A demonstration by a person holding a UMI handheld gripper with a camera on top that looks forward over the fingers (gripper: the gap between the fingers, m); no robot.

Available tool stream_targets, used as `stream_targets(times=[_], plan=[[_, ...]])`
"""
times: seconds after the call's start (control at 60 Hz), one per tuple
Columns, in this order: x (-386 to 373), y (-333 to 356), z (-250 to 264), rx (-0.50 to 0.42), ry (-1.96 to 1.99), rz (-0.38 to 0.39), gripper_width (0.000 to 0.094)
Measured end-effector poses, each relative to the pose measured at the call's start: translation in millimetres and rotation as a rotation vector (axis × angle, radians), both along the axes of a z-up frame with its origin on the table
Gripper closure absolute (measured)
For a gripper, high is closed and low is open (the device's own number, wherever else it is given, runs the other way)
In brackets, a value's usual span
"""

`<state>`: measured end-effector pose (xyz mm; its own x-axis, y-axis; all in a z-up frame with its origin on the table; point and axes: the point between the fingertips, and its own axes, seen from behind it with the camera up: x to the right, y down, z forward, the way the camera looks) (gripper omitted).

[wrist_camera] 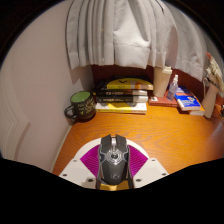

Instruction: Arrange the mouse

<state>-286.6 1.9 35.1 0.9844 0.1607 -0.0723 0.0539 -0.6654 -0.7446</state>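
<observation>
A black gaming mouse (113, 160) with grey trim sits lengthwise between my gripper's fingers (113, 166), its nose pointing away over the orange wooden desk (165, 132). The magenta pads (88, 160) press against both of its sides, so the gripper is shut on it. The mouse's rear end is hidden below by the gripper body. I cannot tell whether it rests on the desk or hangs just above it.
A dark mug (80, 105) stands at the back left. A stack of books (123, 97) with a yellow disc (128, 83) behind it lies along the back. A small bottle (173, 85) and a blue book (188, 101) are at the back right. White curtains (130, 30) hang above.
</observation>
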Motion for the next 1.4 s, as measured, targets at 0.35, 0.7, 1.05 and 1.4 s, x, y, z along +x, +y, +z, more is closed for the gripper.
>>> stream_targets(times=[0.35, 0.7, 1.05, 1.4], plan=[[-5, -13, -46, -0.017, -0.066, -0.027, 0.0480], [51, -31, 16, 0.015, -0.008, -0.024, 0.0138], [245, -114, 115, 0.106, 0.015, -0.103, 0.0099], [358, -181, 175, 0.194, -0.018, -0.103, 0.0096]])
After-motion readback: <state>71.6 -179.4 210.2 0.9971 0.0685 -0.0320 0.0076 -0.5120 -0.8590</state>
